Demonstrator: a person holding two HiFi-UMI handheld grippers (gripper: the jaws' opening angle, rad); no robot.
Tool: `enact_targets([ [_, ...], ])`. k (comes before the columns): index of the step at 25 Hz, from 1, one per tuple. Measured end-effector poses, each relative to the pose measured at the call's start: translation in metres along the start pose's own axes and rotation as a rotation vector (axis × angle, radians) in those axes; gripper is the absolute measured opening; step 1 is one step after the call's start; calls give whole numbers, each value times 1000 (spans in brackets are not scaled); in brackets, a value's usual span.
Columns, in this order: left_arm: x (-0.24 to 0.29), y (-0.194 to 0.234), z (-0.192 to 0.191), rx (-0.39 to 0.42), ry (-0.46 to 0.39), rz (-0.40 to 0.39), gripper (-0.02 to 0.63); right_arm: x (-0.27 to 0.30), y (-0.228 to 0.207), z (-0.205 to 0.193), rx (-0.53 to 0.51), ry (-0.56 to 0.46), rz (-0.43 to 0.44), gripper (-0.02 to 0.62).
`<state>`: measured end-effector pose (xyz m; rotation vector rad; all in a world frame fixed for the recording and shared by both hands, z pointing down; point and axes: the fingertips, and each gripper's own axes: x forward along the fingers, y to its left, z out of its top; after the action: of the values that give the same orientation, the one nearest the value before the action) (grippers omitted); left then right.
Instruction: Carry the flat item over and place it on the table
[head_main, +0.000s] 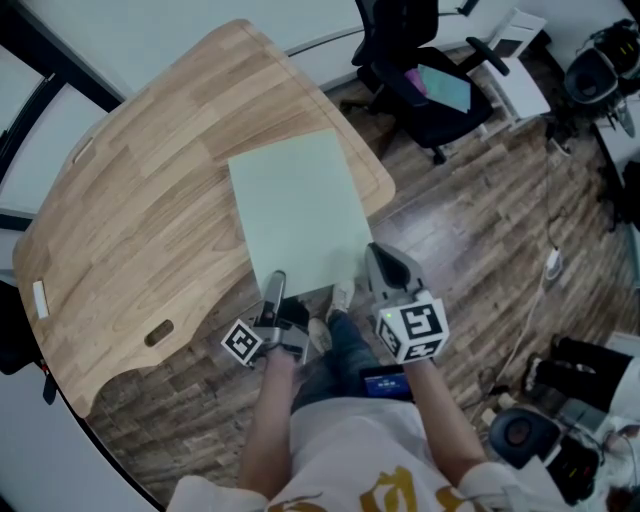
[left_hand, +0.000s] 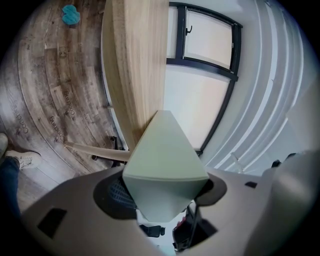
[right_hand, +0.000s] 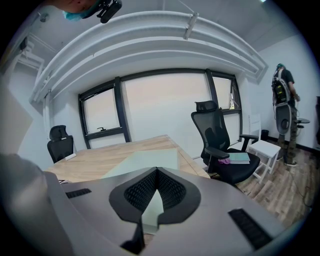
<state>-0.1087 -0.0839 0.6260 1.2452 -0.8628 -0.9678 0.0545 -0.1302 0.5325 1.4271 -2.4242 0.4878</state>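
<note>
Wood-pattern floor (head_main: 470, 250) surrounds a light wooden tabletop (head_main: 150, 200) with rounded corners. A black office chair (head_main: 410, 105) stands beyond the right corner, and dark-framed windows (right_hand: 165, 107) fill the wall behind.

Flat item: a pale green sheet (head_main: 300, 210). It is positioned over the right part of the tabletop, reaching from the near edge toward the far edge. Its far portion lies level with the wood and appears to rest on it, but contact cannot be confirmed. Its near edge overhangs the near edge of the tabletop, above the floor.

Left gripper (head_main: 274, 290): turned on its side, at the near left corner of the sheet. The jaws stand partly apart. The sheet corner fills the gap between them and touches both left pads (left_hand: 116, 192), so the corner is clamped.

Right gripper (head_main: 380, 262): at the near right corner of the sheet, angled slightly downward. The jaws are almost together, and the thin edge of the sheet is pinched between the ribbed right pads (right_hand: 139, 192).

Both grippers sit close in front of the person's body, one at each end of the sheet's near edge
</note>
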Motion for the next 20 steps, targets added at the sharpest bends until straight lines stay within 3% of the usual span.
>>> enact_targets([
  [20,8,10,11,17,-81,30,287,6,-4,-4,0,10,22,-2],
])
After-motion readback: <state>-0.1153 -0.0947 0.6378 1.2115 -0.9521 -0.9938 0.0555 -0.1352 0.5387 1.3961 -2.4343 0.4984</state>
